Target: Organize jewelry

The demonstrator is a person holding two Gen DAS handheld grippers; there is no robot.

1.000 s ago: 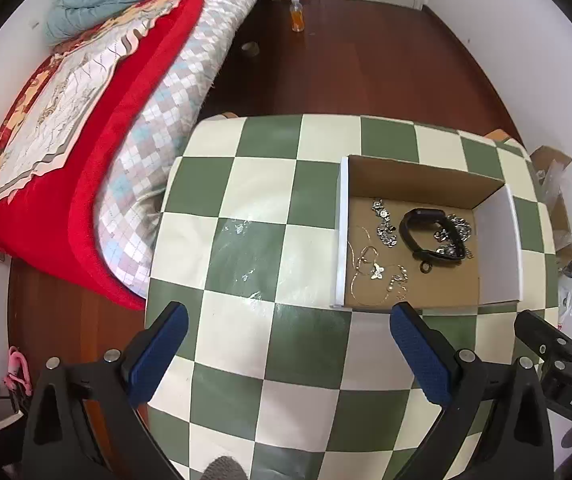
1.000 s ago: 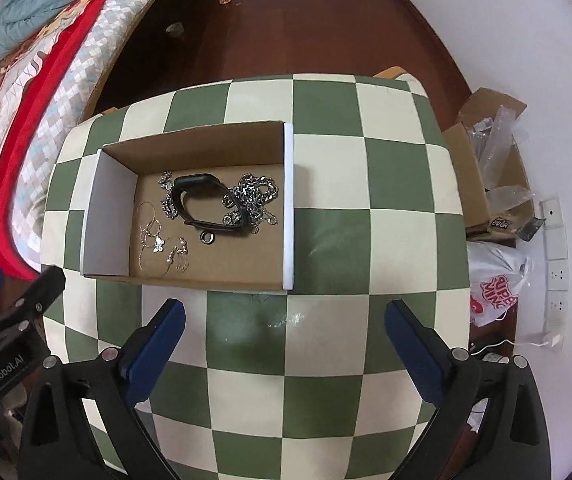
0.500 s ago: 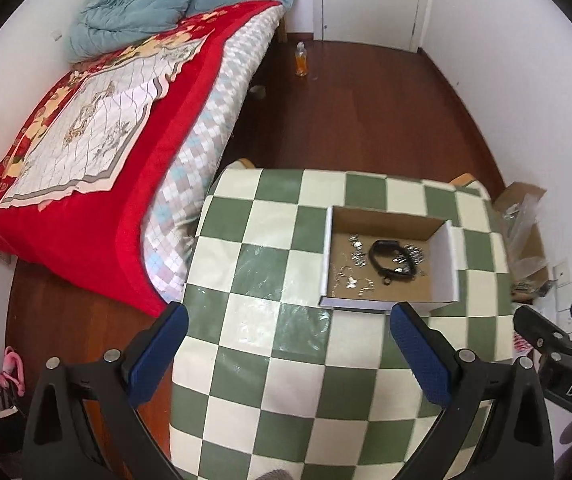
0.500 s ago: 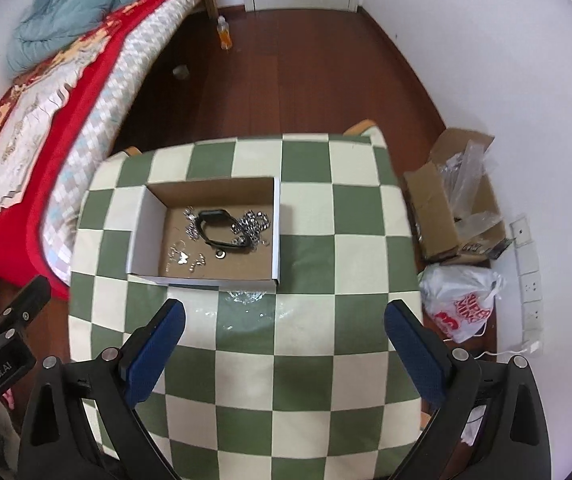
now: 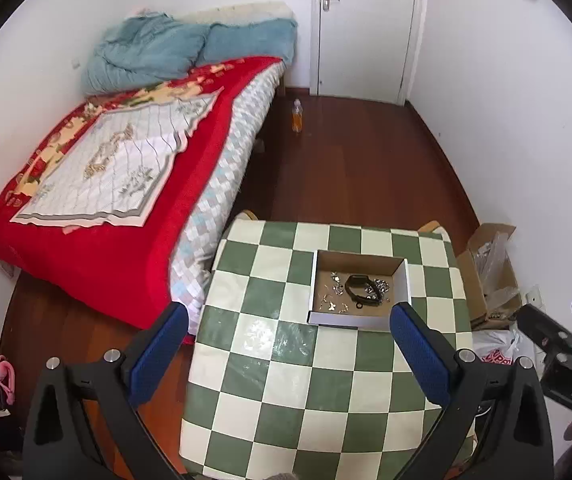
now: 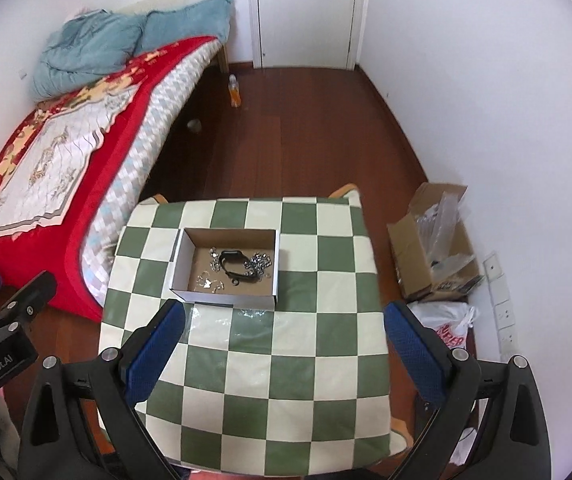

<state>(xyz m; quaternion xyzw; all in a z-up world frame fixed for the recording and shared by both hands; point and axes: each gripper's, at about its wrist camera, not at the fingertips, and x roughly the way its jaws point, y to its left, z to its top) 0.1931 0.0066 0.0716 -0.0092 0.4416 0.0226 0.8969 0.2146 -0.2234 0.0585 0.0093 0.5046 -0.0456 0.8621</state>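
Observation:
A shallow cardboard box (image 5: 318, 280) (image 6: 179, 254) sits on the green and cream checkered table (image 5: 286, 380) (image 6: 286, 360). Inside lie a black band (image 5: 360, 286) (image 6: 234, 261), a silver chain (image 5: 382, 286) (image 6: 259, 263) and small silver pieces (image 5: 332, 304) (image 6: 205, 280). My left gripper (image 5: 288, 354) is open and empty, high above the table's near side. My right gripper (image 6: 283, 350) is open and empty, also high above the table. Each gripper shows at the edge of the other's view.
A bed with a red cover (image 5: 105, 184) (image 6: 45, 152) stands left of the table. An open cardboard box (image 6: 434, 240) and a plastic bag (image 6: 450, 324) lie on the floor at the right by the wall. A bottle (image 5: 297, 116) stands on the wooden floor.
Both grippers have pulled up and back from the table, so the box and table look much smaller. Both stay open and empty. The jewelry in the box has not moved.

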